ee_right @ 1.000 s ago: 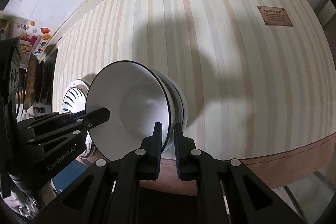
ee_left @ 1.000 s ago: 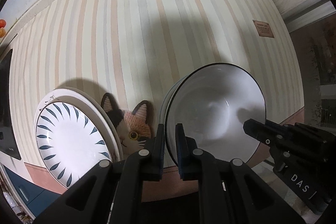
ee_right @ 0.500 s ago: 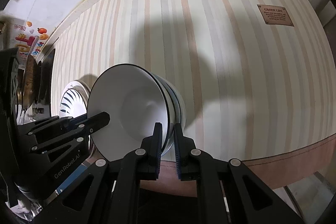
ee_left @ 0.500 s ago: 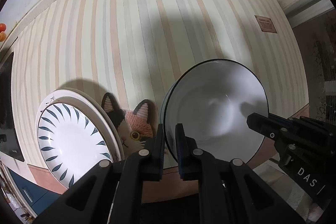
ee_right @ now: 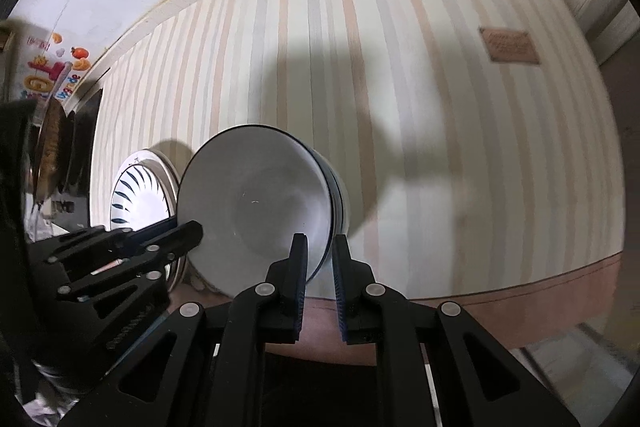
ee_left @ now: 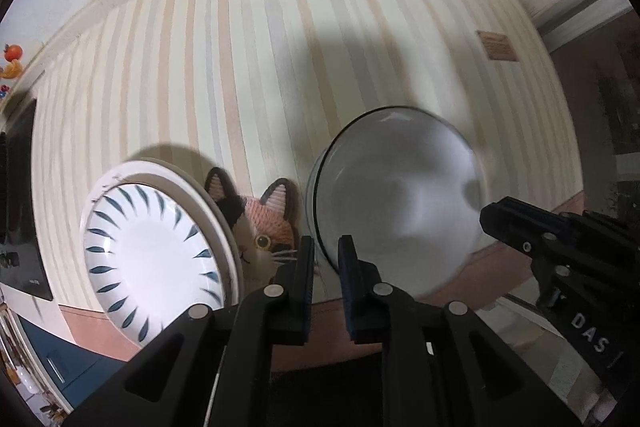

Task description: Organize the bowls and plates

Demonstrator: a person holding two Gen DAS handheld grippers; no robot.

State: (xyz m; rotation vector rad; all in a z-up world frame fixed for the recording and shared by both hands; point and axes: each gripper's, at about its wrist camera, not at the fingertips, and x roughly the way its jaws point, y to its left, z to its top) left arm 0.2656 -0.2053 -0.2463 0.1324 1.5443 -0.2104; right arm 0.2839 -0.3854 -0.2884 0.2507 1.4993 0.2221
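Observation:
A white bowl with a dark rim (ee_left: 400, 207) stands on edge against the striped wall, and my left gripper (ee_left: 325, 259) is shut on its left rim. In the right wrist view the same bowl (ee_right: 256, 203) fronts a stack of similar bowls (ee_right: 340, 187), and my right gripper (ee_right: 320, 259) is shut on its lower right rim. A white plate with blue leaf marks (ee_left: 148, 251) leans on the wall to the left, in front of a larger cream plate (ee_left: 208, 183). It also shows in the right wrist view (ee_right: 136, 195).
A knitted cat mat (ee_left: 264, 227) stands between the plates and the bowls. A brown counter edge (ee_right: 520, 295) runs along the bottom of the striped wall. A small brown plaque (ee_right: 510, 45) hangs at the right. Dark kitchenware (ee_right: 52, 147) sits at the far left.
The bowl held by both grippers has shifted slightly down and right along the wall and looks blurred in the left view. Both grippers kept their hold.

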